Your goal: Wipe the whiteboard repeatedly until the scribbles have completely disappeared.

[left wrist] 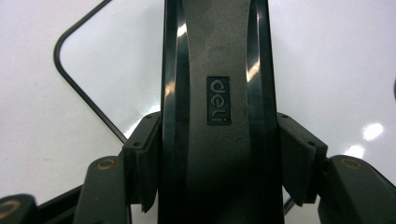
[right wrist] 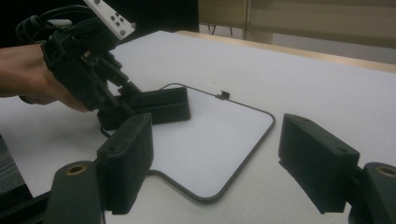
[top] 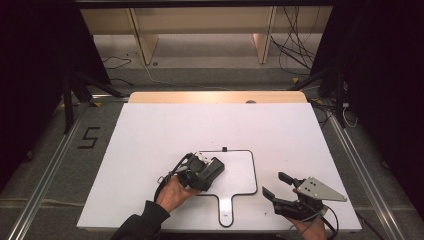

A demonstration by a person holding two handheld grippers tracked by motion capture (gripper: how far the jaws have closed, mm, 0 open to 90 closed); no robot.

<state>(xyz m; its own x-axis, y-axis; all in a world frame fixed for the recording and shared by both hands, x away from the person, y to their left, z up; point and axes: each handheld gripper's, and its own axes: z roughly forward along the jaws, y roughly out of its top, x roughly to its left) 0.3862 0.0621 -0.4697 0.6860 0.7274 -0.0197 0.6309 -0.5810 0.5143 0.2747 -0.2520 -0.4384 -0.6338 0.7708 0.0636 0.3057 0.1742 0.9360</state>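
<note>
Bare white table [top: 165, 125] on all sides, black stapler [top: 210, 172] the lone obstacle on the outlined board [top: 240, 175].

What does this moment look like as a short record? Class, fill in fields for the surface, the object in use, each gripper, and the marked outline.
Surface: white table
Object: black stapler, brand mark "deli"
Left gripper: shut on the stapler, over the outline's left part
Right gripper: open, empty, right of the outline
Outline: thin dark rounded rectangle with a tab toward the person
Stapler contact: resting on the table

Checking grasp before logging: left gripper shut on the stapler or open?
Shut on it. The left gripper has its pads pressed against both sides of the black stapler.
</note>
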